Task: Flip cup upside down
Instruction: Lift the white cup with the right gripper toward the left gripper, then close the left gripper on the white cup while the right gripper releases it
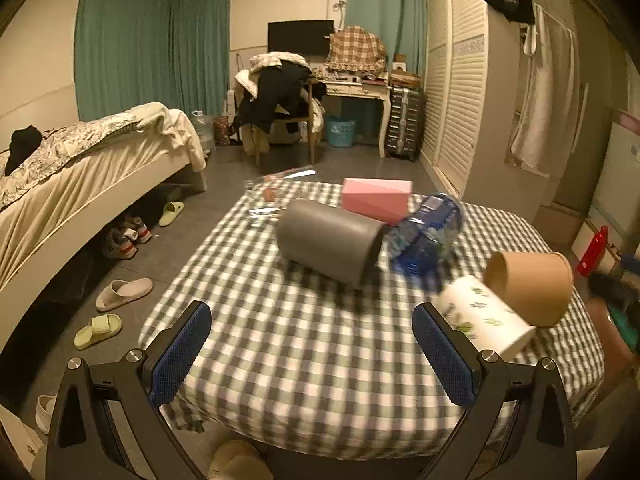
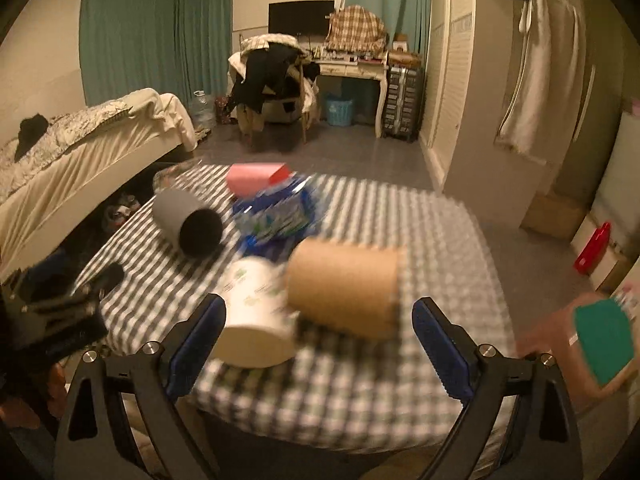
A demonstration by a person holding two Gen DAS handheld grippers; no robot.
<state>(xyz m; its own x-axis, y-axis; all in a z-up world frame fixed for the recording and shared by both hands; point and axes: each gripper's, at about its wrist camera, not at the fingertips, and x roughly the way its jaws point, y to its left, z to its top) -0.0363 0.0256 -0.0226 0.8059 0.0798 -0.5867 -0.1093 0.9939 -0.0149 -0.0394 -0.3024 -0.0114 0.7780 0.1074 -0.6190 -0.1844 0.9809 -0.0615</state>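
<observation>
Three cups lie on their sides on the checked tablecloth (image 1: 288, 344). A grey cup (image 1: 328, 242) lies mid-table, mouth toward the right; it also shows in the right wrist view (image 2: 186, 220). A white cup with green leaf print (image 1: 486, 322) (image 2: 254, 312) touches a brown paper cup (image 1: 532, 286) (image 2: 344, 292) at the right. My left gripper (image 1: 312, 352) is open and empty, short of the grey cup. My right gripper (image 2: 318, 346) is open and empty, just in front of the white and brown cups.
A blue plastic water bottle (image 1: 426, 236) and a pink box (image 1: 376, 198) lie behind the grey cup. A clear glass item (image 1: 276, 194) sits at the far table edge. A bed (image 1: 80, 184) stands at the left, slippers (image 1: 124, 292) on the floor.
</observation>
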